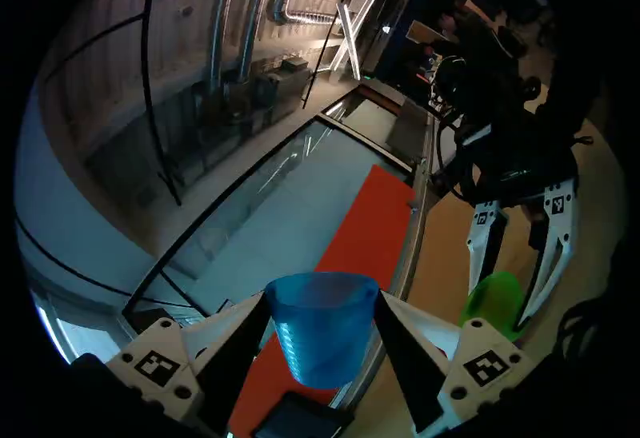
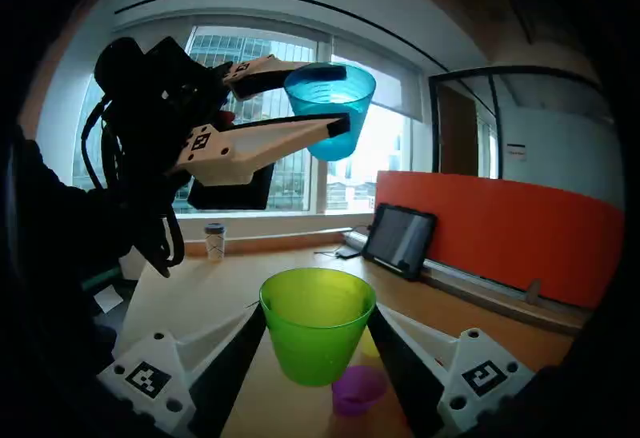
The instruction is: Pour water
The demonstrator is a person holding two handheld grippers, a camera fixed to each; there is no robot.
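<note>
Left gripper (image 1: pixel 322 304): closed on the blue cup (image 1: pixel 322 330), 1 finger pressed to each side, mouth up. In the right gripper view this cup is held high in the air in front of the window (image 2: pixel 240 62), rim tipped slightly. Contents: cannot tell.

Right gripper (image 2: pixel 317 310): clamped on the green cup (image 2: pixel 318 326), both fingers against its sides, mouth up, low over the desk (image 2: pixel 200 286). In the left gripper view it sits off to the right and lower than the blue cup, with the green cup between its 2 white fingers.

The 2 cups are well apart, blue above green.

Desk: wood top. The purple cup (image 2: pixel 358 390) stands on it close beneath the green cup. A yellow object (image 2: pixel 368 346) is just behind the purple cup, partly hidden, kind unclear. The tablet (image 2: pixel 398 238) is propped up near the orange partition (image 2: pixel 512 222), which runs along the desk's edge. A small lidded jar (image 2: pixel 214 240) is by the sill, well apart from the cups.
</note>
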